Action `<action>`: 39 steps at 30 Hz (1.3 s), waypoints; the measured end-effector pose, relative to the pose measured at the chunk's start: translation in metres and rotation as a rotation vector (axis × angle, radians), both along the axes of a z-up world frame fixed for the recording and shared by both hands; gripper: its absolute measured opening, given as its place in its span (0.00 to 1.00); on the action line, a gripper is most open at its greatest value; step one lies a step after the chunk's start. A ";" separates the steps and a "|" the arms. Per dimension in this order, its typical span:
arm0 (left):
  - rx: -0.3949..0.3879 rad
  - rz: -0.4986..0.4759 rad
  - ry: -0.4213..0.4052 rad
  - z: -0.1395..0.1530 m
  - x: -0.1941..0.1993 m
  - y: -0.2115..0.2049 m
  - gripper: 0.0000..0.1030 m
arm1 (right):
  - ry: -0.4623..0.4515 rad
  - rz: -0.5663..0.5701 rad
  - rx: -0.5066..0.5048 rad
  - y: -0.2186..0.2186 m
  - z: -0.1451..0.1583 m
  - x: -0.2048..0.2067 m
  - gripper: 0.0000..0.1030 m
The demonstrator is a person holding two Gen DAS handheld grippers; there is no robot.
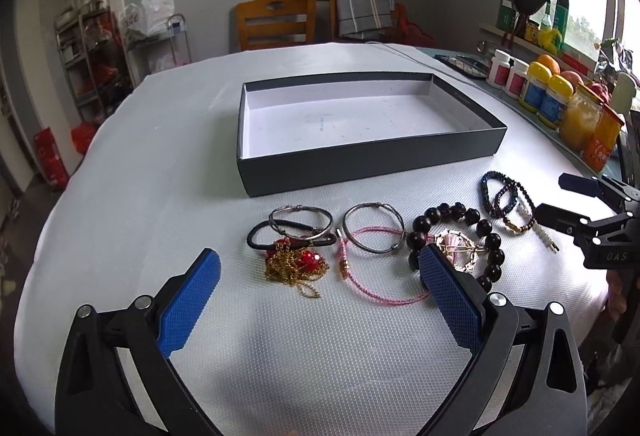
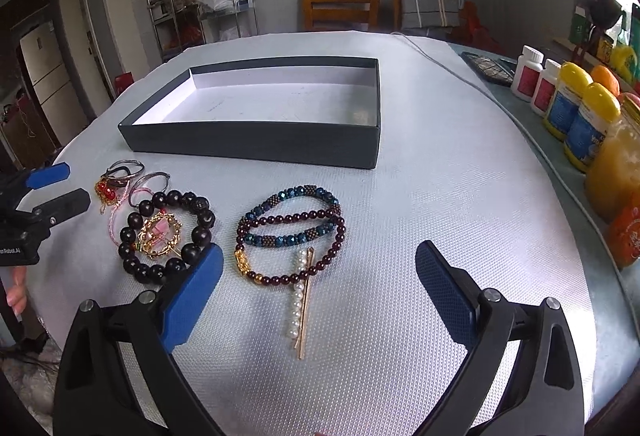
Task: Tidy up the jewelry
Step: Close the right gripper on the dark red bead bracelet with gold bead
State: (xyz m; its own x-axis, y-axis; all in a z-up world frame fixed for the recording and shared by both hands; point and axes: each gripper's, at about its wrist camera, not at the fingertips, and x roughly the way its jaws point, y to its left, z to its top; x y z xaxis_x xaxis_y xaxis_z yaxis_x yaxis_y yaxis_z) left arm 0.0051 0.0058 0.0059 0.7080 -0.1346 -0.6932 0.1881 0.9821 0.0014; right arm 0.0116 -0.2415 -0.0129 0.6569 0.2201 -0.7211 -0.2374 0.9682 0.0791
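A shallow dark box (image 1: 360, 166) (image 2: 256, 144) with a white inside lies empty at the middle of the table. In front of it lies a row of jewelry. From the left: silver bangles (image 1: 300, 222), a gold chain with red beads (image 1: 296, 264), a pink cord bracelet (image 1: 376, 276), a big dark bead bracelet (image 1: 460, 236) (image 2: 168, 232), blue and maroon bead bracelets (image 2: 292, 232), and a pearl hair clip (image 2: 300, 300). My left gripper (image 1: 320, 268) hangs open over the chain and cord. My right gripper (image 2: 320, 272) hangs open above the maroon bracelet and the clip, holding nothing.
Bottles and jars (image 2: 580, 116) (image 1: 552, 96) line the table's right edge, with a grey cable (image 2: 460, 72) beside them. A wooden chair (image 1: 276, 22) stands behind the table. White textured cloth (image 2: 460, 216) covers the table.
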 end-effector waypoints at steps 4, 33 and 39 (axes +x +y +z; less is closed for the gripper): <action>-0.010 -0.013 0.008 -0.002 0.000 0.003 0.98 | 0.009 -0.026 -0.026 -0.003 -0.001 0.011 0.66; 0.016 -0.043 0.007 -0.002 0.000 0.001 0.98 | 0.090 -0.027 -0.007 -0.006 -0.016 0.024 0.06; 0.002 -0.073 0.011 -0.001 -0.002 -0.003 0.97 | 0.034 0.001 0.029 -0.005 0.001 0.019 0.06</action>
